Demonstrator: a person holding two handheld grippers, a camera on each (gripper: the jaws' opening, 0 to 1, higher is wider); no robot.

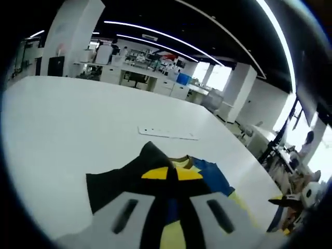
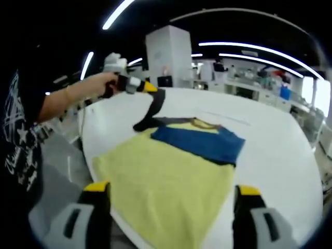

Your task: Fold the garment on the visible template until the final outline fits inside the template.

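On the white surface (image 2: 290, 155) lies the garment (image 2: 171, 181) (yellow, blue and black). Left gripper (image 2: 148, 87) pinches its black sleeve (image 2: 151, 111), lifting it at the far left; right gripper (image 2: 171, 207) hovers near, jaws wide, empty.

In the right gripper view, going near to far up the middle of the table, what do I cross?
Yellow body of the garment → blue folded part → yellow neckline edge → thin white strip lying on the table → bare white table → lab benches in the background.
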